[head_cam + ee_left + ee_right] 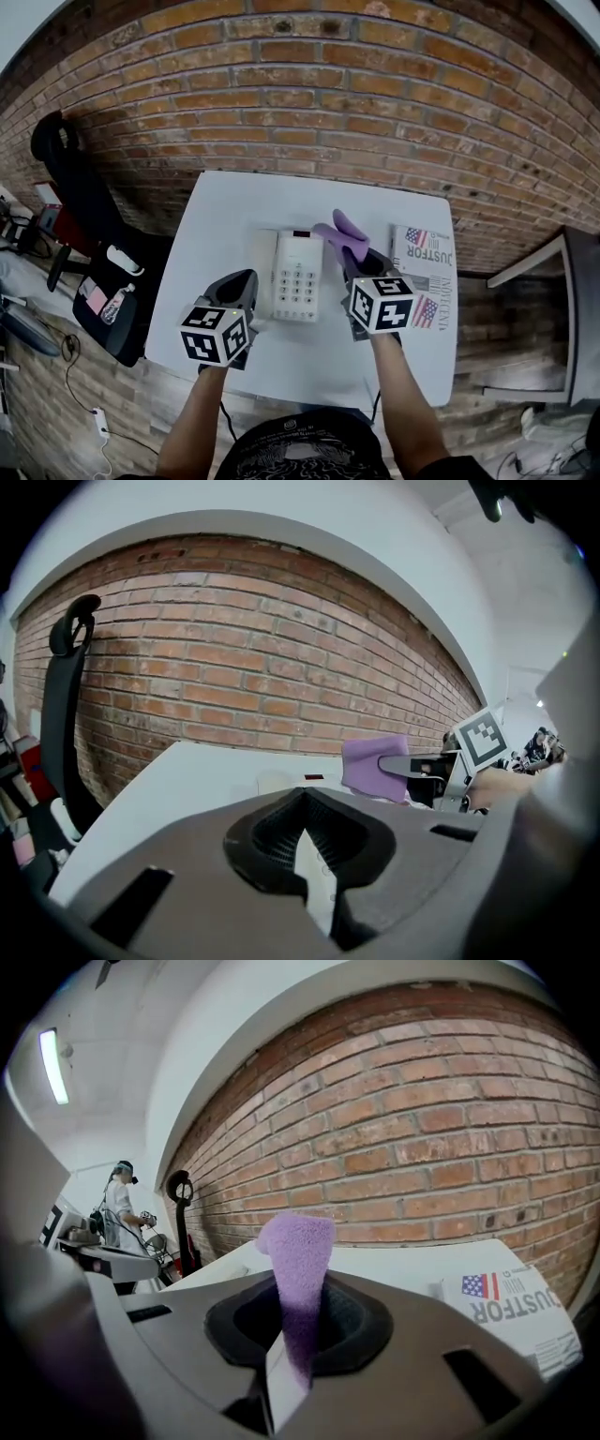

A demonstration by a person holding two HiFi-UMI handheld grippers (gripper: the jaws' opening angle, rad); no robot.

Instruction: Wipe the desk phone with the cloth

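Note:
The white desk phone [298,275] lies flat in the middle of the white table [225,202], keypad up and its handset on the left side. My right gripper [351,255] hovers just right of the phone, shut on the purple cloth [341,230], whose free end sticks up past the jaws toward the wall. In the right gripper view the cloth [298,1251] rises out of the closed jaws [298,1335]. My left gripper [246,279] is at the phone's left edge by the handset, jaws together with nothing in them [302,829]. In the left gripper view the cloth [373,764] shows beyond the phone [272,782].
A folded newspaper [424,274] lies on the table to the right of the phone. A black office chair [80,202] stands left of the table. The brick wall [375,103] runs behind it. A grey table edge [539,262] shows at far right.

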